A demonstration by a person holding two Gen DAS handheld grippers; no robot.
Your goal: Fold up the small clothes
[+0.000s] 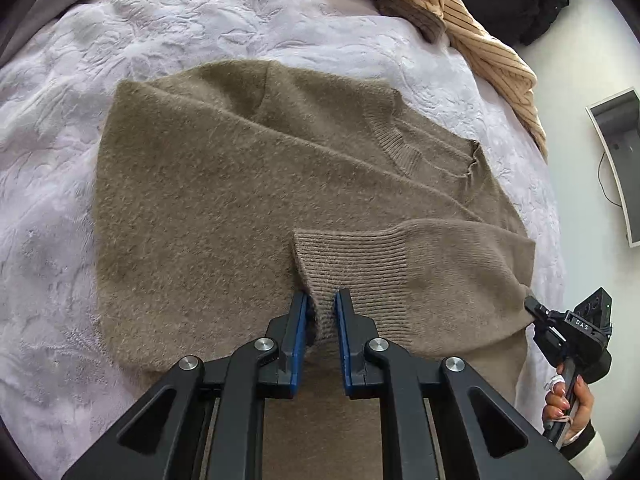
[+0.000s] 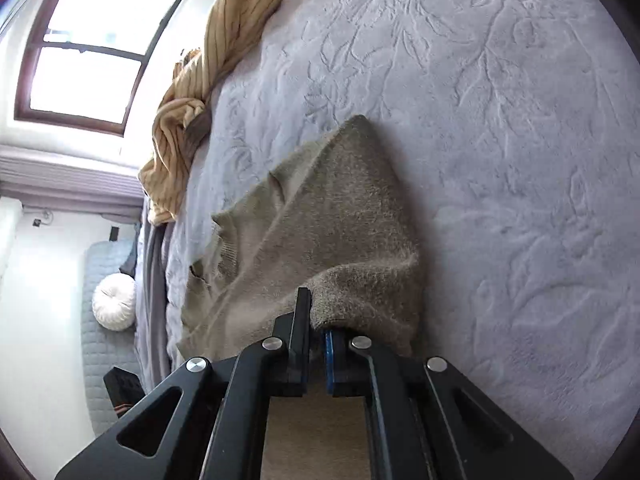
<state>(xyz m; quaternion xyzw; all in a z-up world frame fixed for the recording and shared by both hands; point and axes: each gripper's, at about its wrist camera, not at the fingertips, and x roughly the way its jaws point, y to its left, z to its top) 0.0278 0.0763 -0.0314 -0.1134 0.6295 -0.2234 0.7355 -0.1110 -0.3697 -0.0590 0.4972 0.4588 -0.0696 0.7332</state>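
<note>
Two grippers are recorded on one garment, a taupe knitted sweater (image 1: 224,184) spread across a pale lilac embossed bedspread (image 1: 80,128).

Sweater: laid mostly flat at the middle of the bed, its ribbed neckline (image 1: 404,148) toward the far right in the left wrist view. One sleeve is folded inward over the body, its ribbed cuff (image 1: 352,264) lying near the lower centre.

Left gripper (image 1: 322,312): black frame, blue pads. The jaws are drawn narrow and the near edge of the cuff is pinched between them, the knit bunched up in the gap.

Right gripper (image 2: 316,320): seen along its own fingers in the right wrist view, jaws nearly together, a fold of the sweater (image 2: 332,220) clamped between the blue pads and draped over the right finger. From that grip the cloth is lifted and stretched away to a point on the bedspread (image 2: 520,160). In the left wrist view this tool (image 1: 576,332) is seen at the right edge of the sweater, held by a person's hand (image 1: 568,400).

Other items: a tan striped garment (image 1: 440,4) heaped at the far edge of the bed; a black garment (image 1: 520,0) beyond it; a window (image 2: 96,44) and a round white cushion (image 2: 114,302) to the left in the right wrist view.
</note>
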